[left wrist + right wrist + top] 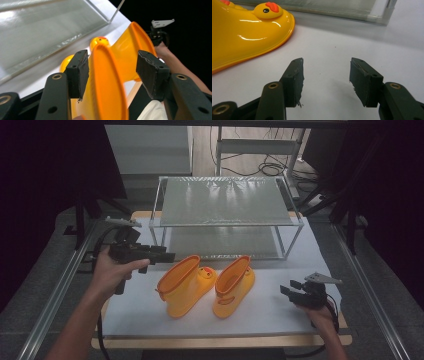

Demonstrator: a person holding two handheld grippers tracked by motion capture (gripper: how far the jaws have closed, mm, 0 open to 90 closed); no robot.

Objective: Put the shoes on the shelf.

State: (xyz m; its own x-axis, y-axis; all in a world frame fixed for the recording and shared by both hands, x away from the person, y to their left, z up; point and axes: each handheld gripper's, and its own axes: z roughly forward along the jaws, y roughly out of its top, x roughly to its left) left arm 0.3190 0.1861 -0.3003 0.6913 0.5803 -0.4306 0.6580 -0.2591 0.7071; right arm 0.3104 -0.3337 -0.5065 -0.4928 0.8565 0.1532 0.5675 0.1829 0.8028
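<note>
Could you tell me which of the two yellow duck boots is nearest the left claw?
The left boot: its opening rim sits between the open left claw, unlike the right boot.

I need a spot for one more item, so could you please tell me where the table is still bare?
Bare white table lies along the near edge, in front of both yellow boots, and between the right boot and the right hand-held gripper. Both shelves of the rack look bare. It is crowded between the boots and around the left hand-held gripper.

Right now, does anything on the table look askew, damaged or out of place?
Mostly tidy. The left boot leans over toward its partner, the right boot, which stands straighter. The pads on the right gripper's jaws look frayed at the edges.
</note>
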